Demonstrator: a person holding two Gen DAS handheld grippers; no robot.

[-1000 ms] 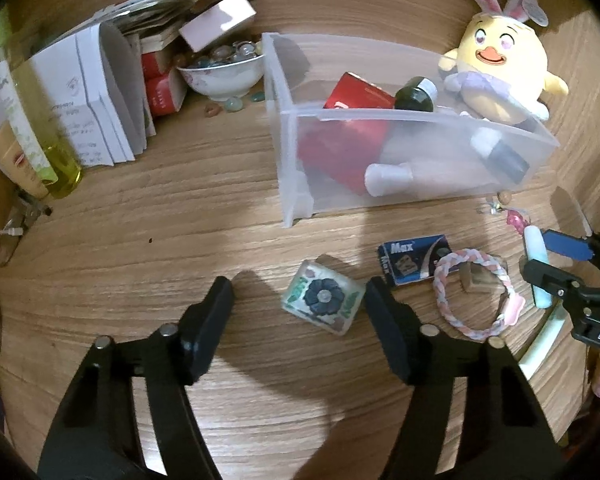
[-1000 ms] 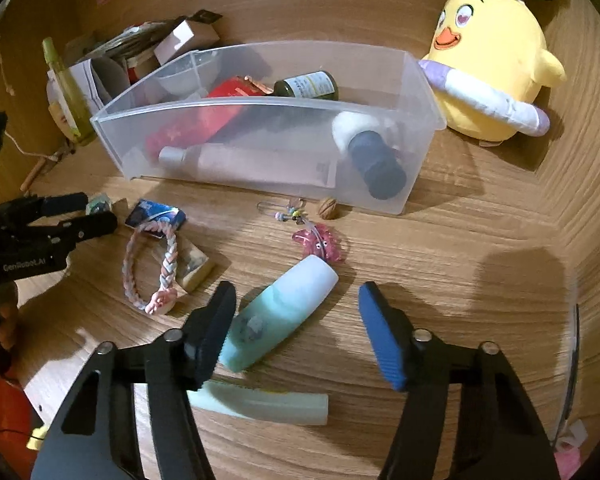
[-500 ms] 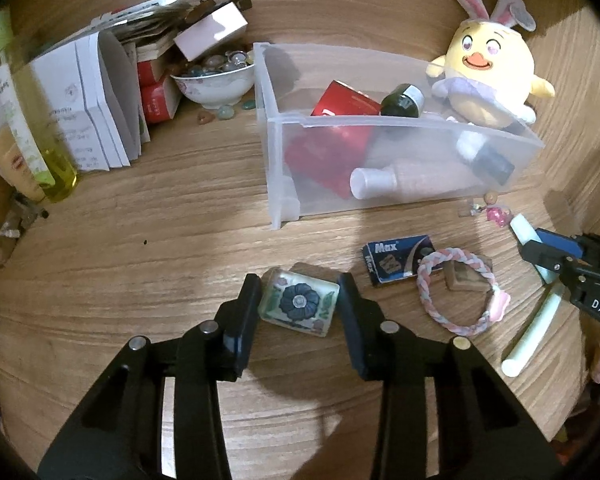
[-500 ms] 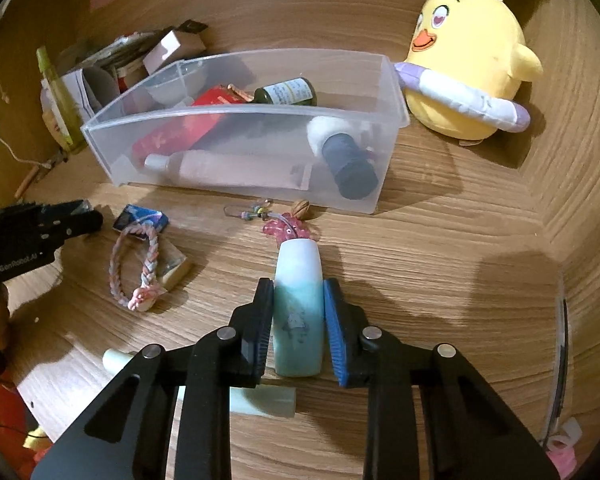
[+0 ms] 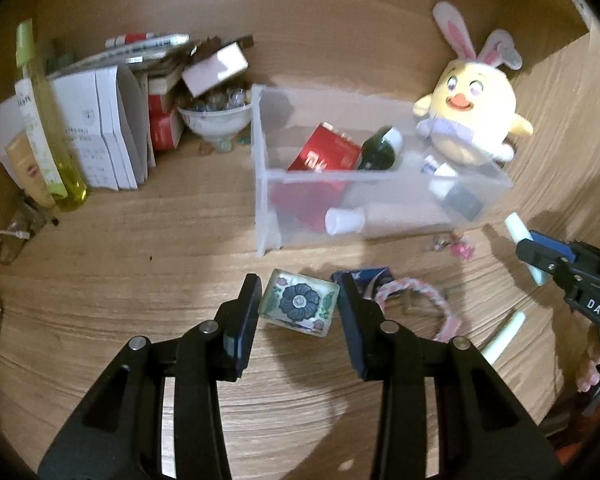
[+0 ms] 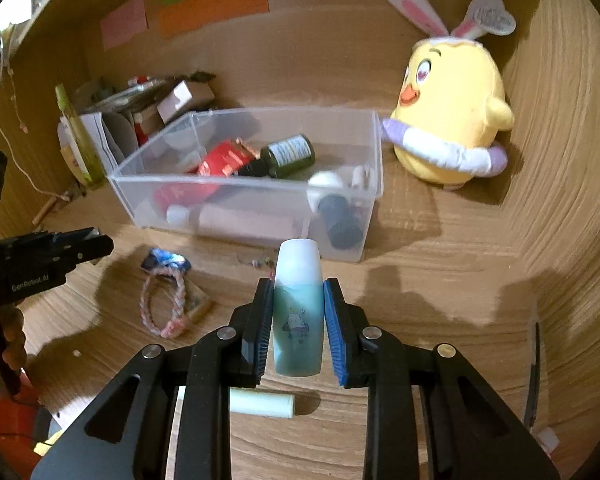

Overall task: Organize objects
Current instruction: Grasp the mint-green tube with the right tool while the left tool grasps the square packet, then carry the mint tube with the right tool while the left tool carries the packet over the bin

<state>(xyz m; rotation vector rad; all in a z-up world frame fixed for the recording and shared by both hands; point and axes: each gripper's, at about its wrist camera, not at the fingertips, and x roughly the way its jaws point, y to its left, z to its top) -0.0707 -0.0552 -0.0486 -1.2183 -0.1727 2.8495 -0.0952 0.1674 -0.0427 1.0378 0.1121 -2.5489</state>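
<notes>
Both my tongs now lifted off the table (image 5: 148,272), left tongs (image 5: 298,304) gripping flower-print block (image 5: 300,302), right tongs (image 6: 298,314) gripping teal bottle (image 6: 298,312), clear bin (image 6: 260,196) ahead.

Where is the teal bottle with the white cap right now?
In the right wrist view, the teal bottle sits clamped in the right hand-held gripper, cap pointing toward the clear bin.

A yellow plush chick (image 5: 472,110) with rabbit ears sits against the wooden back wall (image 6: 320,60). Coloured paper notes (image 6: 212,4) are stuck high on that wall, and white folded leaflets (image 5: 100,136) lean at its foot.
</notes>
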